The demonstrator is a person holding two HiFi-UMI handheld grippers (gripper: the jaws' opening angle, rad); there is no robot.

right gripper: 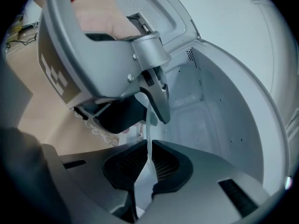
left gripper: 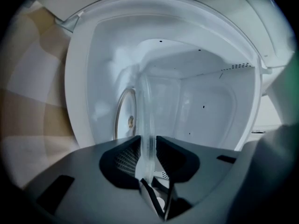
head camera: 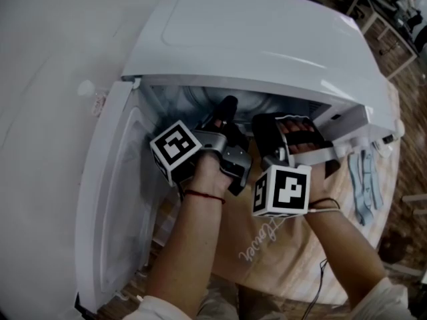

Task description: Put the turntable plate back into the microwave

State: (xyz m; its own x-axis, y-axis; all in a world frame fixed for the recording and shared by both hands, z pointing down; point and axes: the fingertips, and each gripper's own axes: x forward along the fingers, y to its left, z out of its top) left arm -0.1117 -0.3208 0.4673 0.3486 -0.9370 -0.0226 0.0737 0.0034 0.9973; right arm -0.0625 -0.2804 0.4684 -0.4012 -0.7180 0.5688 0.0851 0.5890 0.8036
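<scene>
The microwave [head camera: 267, 39] stands on the table [head camera: 273, 272] with its door [head camera: 113, 199] swung wide open; both arms reach into its mouth. The left tongs [left gripper: 149, 161] are squeezed onto the rim of the clear glass turntable plate [left gripper: 145, 106]; the right tongs [right gripper: 148, 167] pinch the rim too, just beside the left ones. So the plate is up in the air, held by both; it is partly inside the white box and not lying down yet. Deep inside there is a round ring [left gripper: 122, 120] with a small knob [left gripper: 131, 121] in its middle; I think that is where the plate must sit.

Here is what could go wrong. Glass is smooth and likely heavy, and both tongs hold only a thin bit of edge on the same side; so the far side may dip, and the plate may slip out and crack. The far rim could bump a wall, because the box looks snug. If the plate is let go too high or off the middle, it may miss the knob and sit wobbly.
</scene>
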